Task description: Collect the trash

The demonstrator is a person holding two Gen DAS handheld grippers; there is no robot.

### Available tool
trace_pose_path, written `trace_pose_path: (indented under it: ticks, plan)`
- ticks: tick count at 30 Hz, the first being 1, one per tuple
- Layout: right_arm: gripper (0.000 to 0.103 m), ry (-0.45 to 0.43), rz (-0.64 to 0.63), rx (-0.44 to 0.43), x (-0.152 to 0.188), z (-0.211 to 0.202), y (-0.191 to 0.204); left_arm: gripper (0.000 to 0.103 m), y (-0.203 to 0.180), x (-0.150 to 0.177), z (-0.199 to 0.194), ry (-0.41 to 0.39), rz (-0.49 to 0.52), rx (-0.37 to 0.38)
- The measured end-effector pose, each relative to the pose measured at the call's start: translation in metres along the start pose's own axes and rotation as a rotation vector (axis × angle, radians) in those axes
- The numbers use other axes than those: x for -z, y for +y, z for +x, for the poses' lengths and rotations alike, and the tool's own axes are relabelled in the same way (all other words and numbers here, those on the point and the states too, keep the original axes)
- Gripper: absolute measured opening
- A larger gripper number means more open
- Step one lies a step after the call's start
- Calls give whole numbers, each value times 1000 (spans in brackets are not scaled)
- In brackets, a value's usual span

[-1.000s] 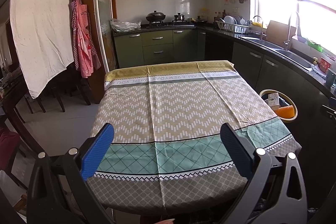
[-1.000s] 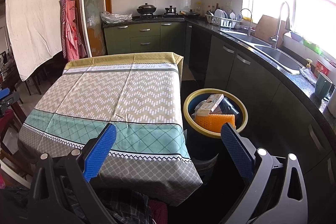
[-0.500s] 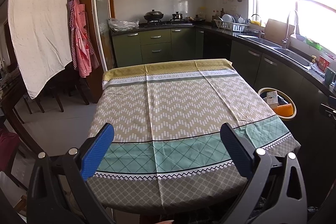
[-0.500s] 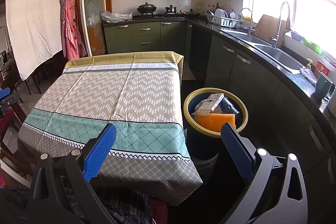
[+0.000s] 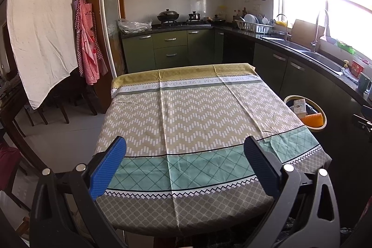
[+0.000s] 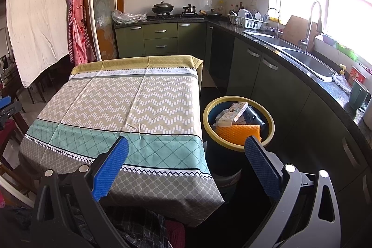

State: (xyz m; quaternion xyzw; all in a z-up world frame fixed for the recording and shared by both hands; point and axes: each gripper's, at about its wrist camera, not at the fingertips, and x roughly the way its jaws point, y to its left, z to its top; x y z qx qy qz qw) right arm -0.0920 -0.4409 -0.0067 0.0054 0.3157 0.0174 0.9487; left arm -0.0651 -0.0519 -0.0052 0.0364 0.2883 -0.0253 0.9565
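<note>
Left gripper (image 5: 184, 162) and right gripper (image 6: 186, 163) both gape wide, empty, above tablecloth (image 5: 186, 113); yellow-rimmed trash bin (image 6: 237, 100) ahead of right gripper.

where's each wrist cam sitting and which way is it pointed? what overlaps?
Left wrist: at the table's near edge, facing along the tablecloth to the stove; own left gripper open, empty.
Right wrist: off the table's right corner, facing the trash bin and sink counter; own right gripper open, the left one's tip at frame left.
Shared: tablecloth, bin, stove wall, sink.
</note>
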Motion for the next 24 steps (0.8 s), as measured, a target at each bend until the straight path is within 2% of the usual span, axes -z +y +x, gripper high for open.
trace_pose_path:
  ticks: [12,24]
  plan:
    - [98,1,-1,0,0,1,0,96,0,1,0,6,-5,35]
    - [98,1,1,1,2,2,-1,96,3,-2,0,1,-10,13]
